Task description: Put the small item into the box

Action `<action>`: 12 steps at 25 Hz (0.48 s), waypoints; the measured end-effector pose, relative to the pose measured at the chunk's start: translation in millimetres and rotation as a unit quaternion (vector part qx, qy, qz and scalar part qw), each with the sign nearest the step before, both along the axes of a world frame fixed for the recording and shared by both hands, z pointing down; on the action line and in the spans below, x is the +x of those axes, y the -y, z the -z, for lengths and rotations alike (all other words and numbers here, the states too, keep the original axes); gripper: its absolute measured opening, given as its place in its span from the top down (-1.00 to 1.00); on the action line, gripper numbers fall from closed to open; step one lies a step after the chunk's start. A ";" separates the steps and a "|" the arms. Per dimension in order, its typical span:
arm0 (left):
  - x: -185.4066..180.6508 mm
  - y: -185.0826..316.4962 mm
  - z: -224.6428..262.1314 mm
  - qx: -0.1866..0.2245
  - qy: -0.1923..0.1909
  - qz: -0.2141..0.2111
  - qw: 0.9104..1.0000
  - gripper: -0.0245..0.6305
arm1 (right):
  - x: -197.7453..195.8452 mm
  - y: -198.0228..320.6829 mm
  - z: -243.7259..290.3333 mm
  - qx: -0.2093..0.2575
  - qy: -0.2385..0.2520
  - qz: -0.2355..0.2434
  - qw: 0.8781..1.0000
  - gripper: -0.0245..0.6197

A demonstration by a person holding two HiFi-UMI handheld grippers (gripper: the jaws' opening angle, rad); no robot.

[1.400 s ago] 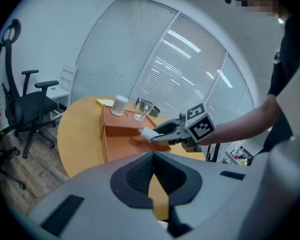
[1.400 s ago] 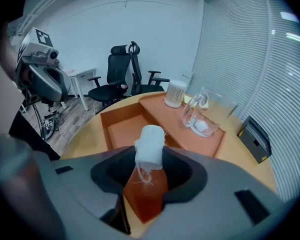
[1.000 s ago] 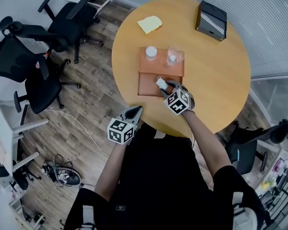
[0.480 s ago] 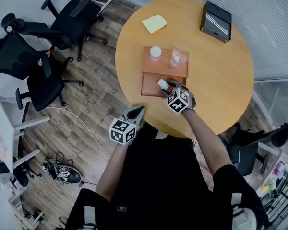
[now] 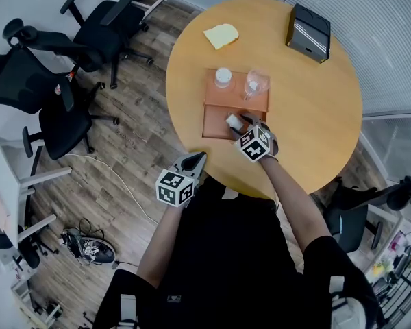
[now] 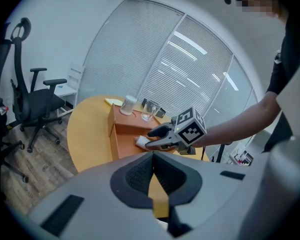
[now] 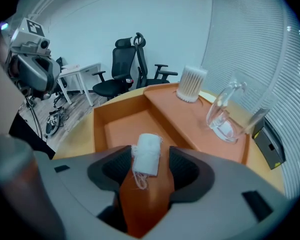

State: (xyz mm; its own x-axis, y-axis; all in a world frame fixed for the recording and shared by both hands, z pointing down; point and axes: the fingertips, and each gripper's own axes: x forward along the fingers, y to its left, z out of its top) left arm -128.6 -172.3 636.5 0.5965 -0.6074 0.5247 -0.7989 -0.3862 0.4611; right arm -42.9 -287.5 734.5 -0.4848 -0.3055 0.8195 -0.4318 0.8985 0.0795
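Note:
An orange box (image 5: 216,127) lies open on the round wooden table (image 5: 308,115). My right gripper (image 5: 238,124) points down into its near compartment. A small white cloth roll (image 7: 147,153) sits between the jaws, which have just been opening. It lies against one pad, with a gap at the other, and the box floor (image 7: 125,126) shows beyond it. The left gripper view also shows the roll (image 6: 141,141) at the right gripper's tips. My left gripper (image 5: 197,160) hangs off the table's near edge, jaws together and holding nothing.
On the box's raised part stand a clear glass mug (image 5: 255,84) and a white ribbed pot (image 5: 222,77). A yellow cloth (image 5: 220,35) and a dark case (image 5: 308,22) lie at the table's far side. Black office chairs (image 5: 89,26) stand to the left.
The right gripper's jaws have spread a little wider around the white roll. Both hands have stayed where they were.

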 end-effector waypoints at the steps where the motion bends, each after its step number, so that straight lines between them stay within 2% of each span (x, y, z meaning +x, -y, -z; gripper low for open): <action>1: -0.3 -0.1 0.4 0.001 0.000 0.000 1.000 0.91 | 0.5 0.7 3.0 0.002 0.006 -0.005 1.000 0.24; 5: 2.2 1.7 2.7 0.006 0.000 -0.005 1.000 0.91 | 6.0 2.2 16.1 0.013 0.026 -0.021 0.999 0.24; 12: 6.0 10.5 14.5 0.022 0.001 -0.020 1.000 0.91 | 26.6 -2.8 38.7 0.030 0.075 -0.076 0.994 0.25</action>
State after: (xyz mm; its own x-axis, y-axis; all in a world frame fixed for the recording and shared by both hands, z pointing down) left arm -122.6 -182.8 622.0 0.6195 -0.6063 0.4986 -0.7834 -0.4378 0.4411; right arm -16.3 -284.8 695.9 -0.5453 -0.4307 0.7192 -0.5728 0.8178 0.0554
